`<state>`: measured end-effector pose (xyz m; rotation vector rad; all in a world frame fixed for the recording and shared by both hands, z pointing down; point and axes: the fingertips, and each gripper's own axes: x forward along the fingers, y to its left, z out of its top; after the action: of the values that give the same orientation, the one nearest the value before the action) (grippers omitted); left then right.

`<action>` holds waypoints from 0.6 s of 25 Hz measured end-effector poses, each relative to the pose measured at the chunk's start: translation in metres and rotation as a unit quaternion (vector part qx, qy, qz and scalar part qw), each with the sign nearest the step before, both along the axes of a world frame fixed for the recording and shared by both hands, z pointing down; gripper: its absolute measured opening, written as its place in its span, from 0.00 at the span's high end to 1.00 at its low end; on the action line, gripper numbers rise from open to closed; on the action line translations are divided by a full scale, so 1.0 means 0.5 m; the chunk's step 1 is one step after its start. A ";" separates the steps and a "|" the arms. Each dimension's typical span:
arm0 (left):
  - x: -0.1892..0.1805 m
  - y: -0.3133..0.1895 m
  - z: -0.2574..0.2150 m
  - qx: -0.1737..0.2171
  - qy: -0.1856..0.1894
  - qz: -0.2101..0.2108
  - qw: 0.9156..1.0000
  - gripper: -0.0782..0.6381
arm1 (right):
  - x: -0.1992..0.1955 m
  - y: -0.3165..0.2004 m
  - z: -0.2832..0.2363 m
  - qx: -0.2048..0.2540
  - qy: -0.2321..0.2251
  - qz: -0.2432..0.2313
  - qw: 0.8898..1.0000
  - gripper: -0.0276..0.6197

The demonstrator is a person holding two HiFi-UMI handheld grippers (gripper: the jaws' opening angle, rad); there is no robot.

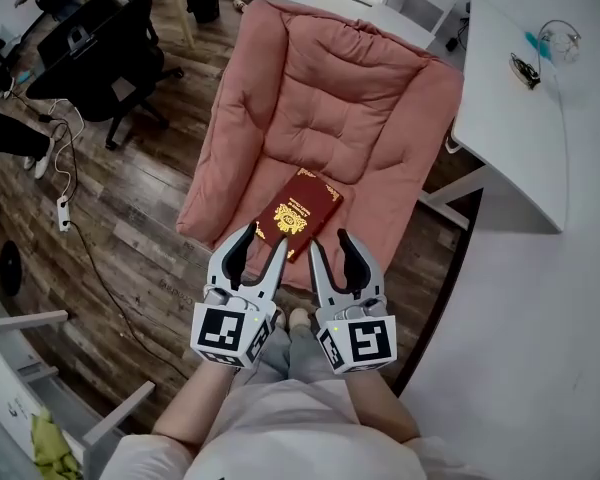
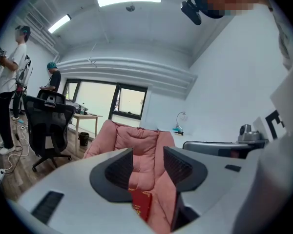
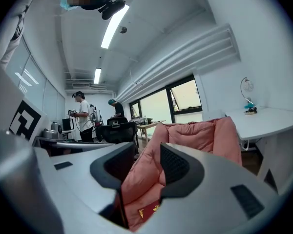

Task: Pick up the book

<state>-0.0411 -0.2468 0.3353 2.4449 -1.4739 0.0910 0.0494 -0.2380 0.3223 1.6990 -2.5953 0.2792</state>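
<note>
A dark red book (image 1: 300, 213) with gold print lies flat on the front of the seat of a pink cushioned chair (image 1: 340, 108). My left gripper (image 1: 265, 238) hovers just before the book's near left corner, open, nothing between its fingers. My right gripper (image 1: 330, 241) hangs beside it at the book's near right edge, also open and empty. In the left gripper view the book (image 2: 142, 204) shows low between the jaws of the left gripper (image 2: 149, 162), with the chair (image 2: 136, 140) behind. In the right gripper view the book (image 3: 146, 211) lies below the right gripper (image 3: 146, 162).
A white desk (image 1: 510, 108) stands right of the chair. A black office chair (image 1: 100, 48) is at the upper left on the wooden floor, with a power strip and cable (image 1: 62, 211). Two people (image 2: 10, 82) stand far off by the windows.
</note>
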 end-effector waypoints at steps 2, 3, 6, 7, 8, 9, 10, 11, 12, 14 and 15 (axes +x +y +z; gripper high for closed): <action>0.001 -0.005 0.029 -0.019 -0.015 0.001 1.000 0.63 | 0.005 -0.005 0.017 -0.009 -0.002 0.001 1.000 0.70; 0.002 -0.008 0.045 -0.029 -0.025 0.003 0.999 0.63 | 0.006 -0.008 0.025 -0.013 -0.002 0.000 1.000 0.70; 0.006 -0.014 0.074 -0.042 -0.035 0.006 0.998 0.63 | 0.009 -0.016 0.046 -0.023 -0.001 -0.002 1.000 0.70; 0.005 -0.016 0.079 -0.041 -0.031 0.005 0.999 0.63 | 0.009 -0.018 0.054 -0.026 0.000 -0.002 1.000 0.70; 0.003 -0.018 0.083 -0.040 -0.028 0.002 0.999 0.63 | 0.009 -0.019 0.062 -0.029 0.002 -0.003 1.000 0.70; 0.002 -0.021 0.088 -0.039 -0.027 0.000 0.999 0.63 | 0.009 -0.020 0.070 -0.031 0.003 -0.002 1.000 0.70; 0.000 -0.023 0.094 -0.039 -0.028 -0.001 0.999 0.63 | 0.010 -0.021 0.076 -0.033 0.004 -0.001 0.999 0.70; -0.001 -0.025 0.102 -0.041 -0.030 -0.001 0.999 0.63 | 0.010 -0.022 0.082 -0.035 0.004 0.000 0.999 0.70; -0.002 -0.027 0.109 -0.045 -0.031 -0.001 0.999 0.63 | 0.011 -0.024 0.087 -0.037 0.004 0.000 0.999 0.70; -0.002 -0.032 0.124 -0.051 -0.033 -0.001 0.998 0.63 | 0.012 -0.027 0.097 -0.041 0.001 0.000 0.999 0.70; -0.002 -0.033 0.130 -0.051 -0.033 0.000 0.998 0.63 | 0.012 -0.028 0.103 -0.043 0.001 0.000 0.999 0.70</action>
<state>-0.0423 -0.2635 0.4001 2.3813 -1.4599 0.2432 0.0556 -0.2522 0.3738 1.6695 -2.5432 0.3831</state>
